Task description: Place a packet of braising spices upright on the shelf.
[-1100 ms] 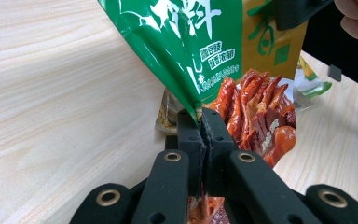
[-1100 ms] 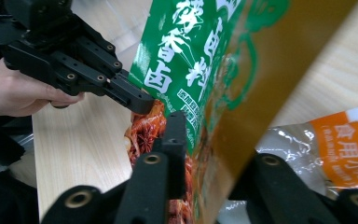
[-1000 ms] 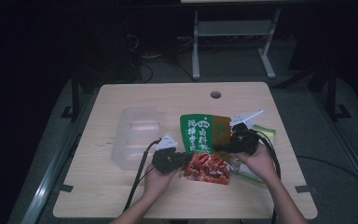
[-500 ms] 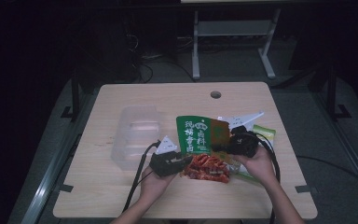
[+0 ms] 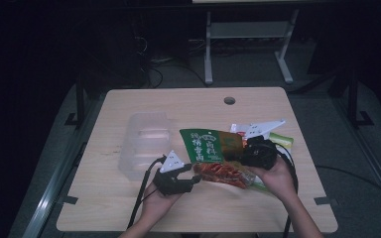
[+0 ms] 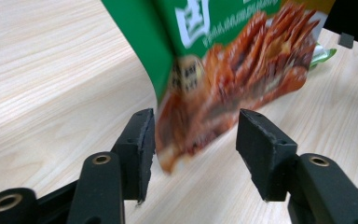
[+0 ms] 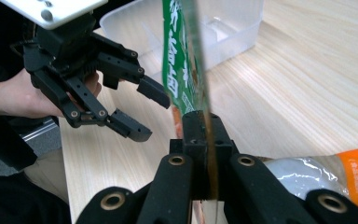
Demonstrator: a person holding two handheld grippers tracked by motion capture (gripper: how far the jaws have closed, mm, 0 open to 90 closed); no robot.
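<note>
The right gripper (image 7: 200, 121) is clamped on one edge of the green packet (image 5: 209, 145), carrying it just above the table (image 5: 178, 104), right of the clear box (image 5: 144, 144) and over the near-right pile of other packets (image 5: 280, 140). The left gripper (image 6: 193, 140) has its jaws fairly wide and touching nothing; the packet's red lower corner hangs between them in the left gripper view, clear of both pads. The step in hand looks like moving the packet leftward into the box, and to do it well the right grip should stay firm on the seam, since the packet hangs edge-on and floppy (a thin foil edge can slide out of flat pads). I would lift it high enough to clear the box's near wall, carry it left in one smooth sweep, and lower it flat into a compartment before letting go. The left gripper should back off to the near-left so the swinging corner doesn't catch on it, or steady the box if that starts to slide. Compared with the frame one second ago, the packet has come up off the pile and shifted a little left, the red packet (image 5: 223, 173) under it lies more exposed, and the right hand (image 5: 278, 174) sits higher. The left gripper's jaws, closed then at the packet's near edge, have just been opening, with the corner loose between them, while the right jaws have closed fully onto the packet.
</note>
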